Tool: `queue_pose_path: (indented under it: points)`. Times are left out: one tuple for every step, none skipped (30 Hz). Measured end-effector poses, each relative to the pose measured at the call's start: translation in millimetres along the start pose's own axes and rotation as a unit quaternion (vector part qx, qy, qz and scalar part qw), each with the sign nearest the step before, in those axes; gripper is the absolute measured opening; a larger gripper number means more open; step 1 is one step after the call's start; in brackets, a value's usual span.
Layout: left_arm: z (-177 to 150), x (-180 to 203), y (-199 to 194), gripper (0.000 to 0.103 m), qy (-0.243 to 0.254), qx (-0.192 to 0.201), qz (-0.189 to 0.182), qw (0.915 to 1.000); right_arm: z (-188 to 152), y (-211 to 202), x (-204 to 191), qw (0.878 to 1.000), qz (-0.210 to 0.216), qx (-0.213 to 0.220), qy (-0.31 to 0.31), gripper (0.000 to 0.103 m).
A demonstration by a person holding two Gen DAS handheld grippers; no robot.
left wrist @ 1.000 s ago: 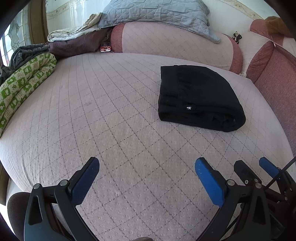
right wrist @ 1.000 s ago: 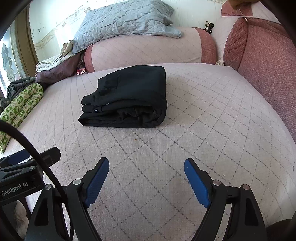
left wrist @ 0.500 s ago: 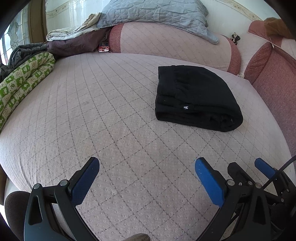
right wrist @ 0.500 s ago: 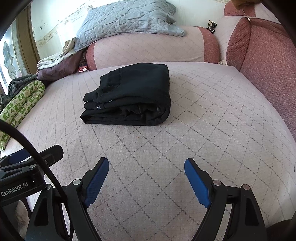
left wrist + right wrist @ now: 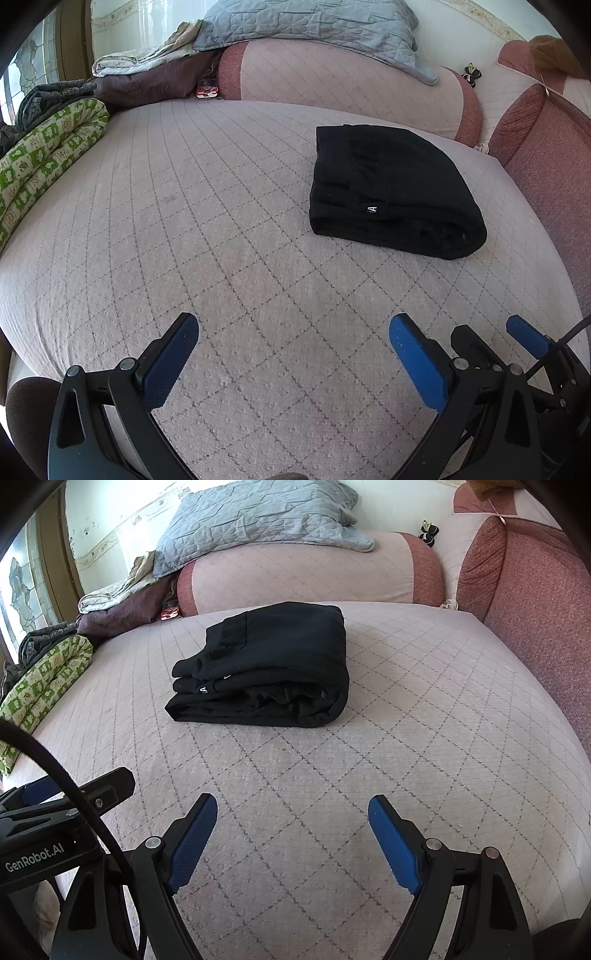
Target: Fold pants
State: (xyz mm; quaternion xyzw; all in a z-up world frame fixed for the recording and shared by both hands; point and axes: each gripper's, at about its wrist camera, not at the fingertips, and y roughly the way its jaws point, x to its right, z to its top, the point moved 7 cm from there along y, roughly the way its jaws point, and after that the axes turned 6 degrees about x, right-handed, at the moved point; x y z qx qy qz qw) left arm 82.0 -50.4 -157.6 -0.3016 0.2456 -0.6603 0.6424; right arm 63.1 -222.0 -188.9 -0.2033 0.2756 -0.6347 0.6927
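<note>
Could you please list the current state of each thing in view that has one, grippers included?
black pants: folded into a compact stack, lying on the bed, not held.
left gripper: open, empty, above the bed.
right gripper: open, empty, short of the pants.
green patterned blanket: rolled along the bed's left edge.
</note>
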Motion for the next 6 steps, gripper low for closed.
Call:
queue_pose_path:
  points:
    - [0.2,0.2,0.1,0.103,0.001,0.001,0.002,1.0,-0.5,-0.2,-0.2,1.0,0.0,0.0,0.001,0.088]
    - [0.4,0.8,0.3,0.103,0.003,0.002,0.004,1.0,-0.9,-0.2,-0.3,1.0,0.002,-0.001,0.002,0.088]
    - [0.2,1.2,0.5,0.103,0.005,0.001,0.004,1.0,-0.6,0.4,0.3,1.0,0.002,-0.001,0.003,0.088]
    - [0.2,1.3,1.3,0.103,0.005,0.0,0.004,1.0,-0.5,0.9,0.4,1.0,0.003,-0.001,0.003,0.088]
    - [-0.3,0.9,2.8,0.103,0.004,-0.003,0.005,1.0,-0.7,1.3,0.8,1.0,0.003,-0.001,0.004,0.088]
    - [-0.6,0.0,4.3,0.103,0.004,-0.004,0.008,0.9999,-1.1,2.1,1.2,1.0,0.003,-0.002,0.006,0.088]
